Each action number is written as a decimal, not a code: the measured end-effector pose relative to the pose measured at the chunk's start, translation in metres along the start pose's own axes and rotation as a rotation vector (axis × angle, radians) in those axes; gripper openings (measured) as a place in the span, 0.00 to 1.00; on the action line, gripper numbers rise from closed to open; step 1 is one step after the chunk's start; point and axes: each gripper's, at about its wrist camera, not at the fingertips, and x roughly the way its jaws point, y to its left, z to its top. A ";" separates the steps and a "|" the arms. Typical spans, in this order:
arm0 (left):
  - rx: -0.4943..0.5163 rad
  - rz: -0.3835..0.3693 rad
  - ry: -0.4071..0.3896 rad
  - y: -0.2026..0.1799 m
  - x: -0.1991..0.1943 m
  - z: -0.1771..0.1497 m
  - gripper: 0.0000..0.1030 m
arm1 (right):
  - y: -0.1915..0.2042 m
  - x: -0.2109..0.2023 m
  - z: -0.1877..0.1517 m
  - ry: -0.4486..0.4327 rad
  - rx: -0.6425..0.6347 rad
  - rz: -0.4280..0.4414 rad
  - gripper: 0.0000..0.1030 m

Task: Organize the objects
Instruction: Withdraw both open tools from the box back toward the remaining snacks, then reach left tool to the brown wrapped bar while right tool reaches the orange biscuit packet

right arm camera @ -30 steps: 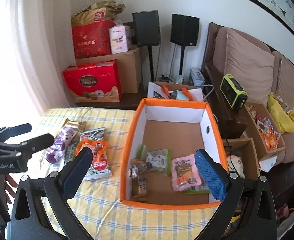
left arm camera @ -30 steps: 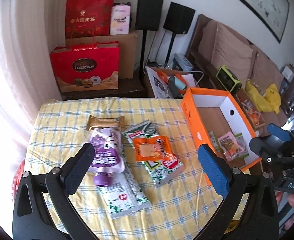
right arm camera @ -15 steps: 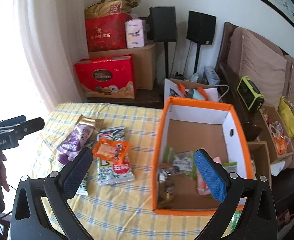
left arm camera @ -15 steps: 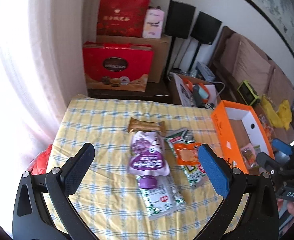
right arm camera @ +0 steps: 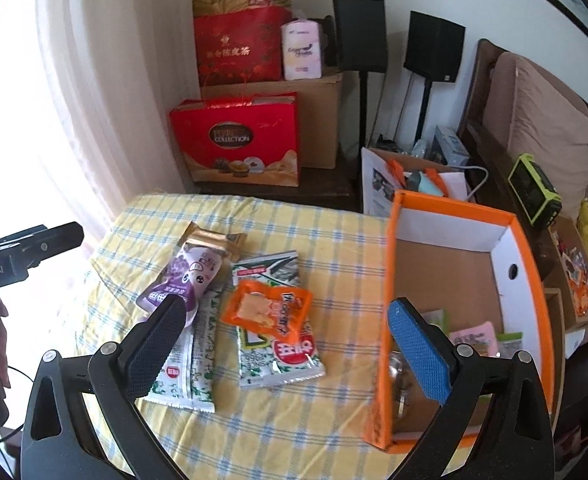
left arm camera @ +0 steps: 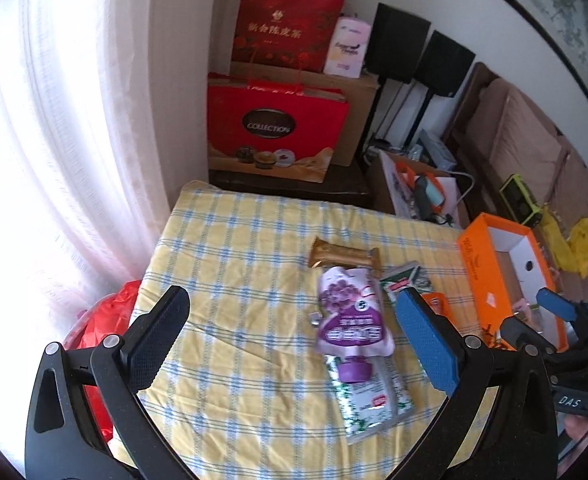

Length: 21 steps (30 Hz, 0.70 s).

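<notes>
The left gripper [left arm camera: 294, 328] hangs above the yellow checked surface [left arm camera: 233, 240] with its jaws spread wide and nothing between them; just inside the blue right jaw lies a purple drink pouch [left arm camera: 350, 316], cap toward the jaws, resting partly on a green-and-white snack packet [left arm camera: 374, 404]; beyond the pouch lies a gold-wrapped bar [left arm camera: 346, 256]. The right gripper [right arm camera: 285, 336] also has its jaws wide apart and empty; between them, slightly ahead, an orange snack packet [right arm camera: 267, 310] sits on top of a second green-and-white packet [right arm camera: 281, 356]; the orange cardboard box [right arm camera: 390, 280] stands past the blue right jaw, with several small packets on its floor; the left gripper shows at the far left of this view.
</notes>
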 end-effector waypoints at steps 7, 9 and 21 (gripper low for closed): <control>-0.007 0.000 0.010 0.008 0.010 -0.001 1.00 | 0.013 0.027 -0.002 0.044 0.000 0.008 0.98; -0.018 -0.007 0.013 0.010 0.012 -0.001 1.00 | 0.016 0.032 -0.003 0.049 -0.003 0.001 0.98; -0.001 0.004 0.050 0.016 0.033 -0.006 1.00 | 0.014 0.069 -0.008 0.126 0.048 0.016 0.93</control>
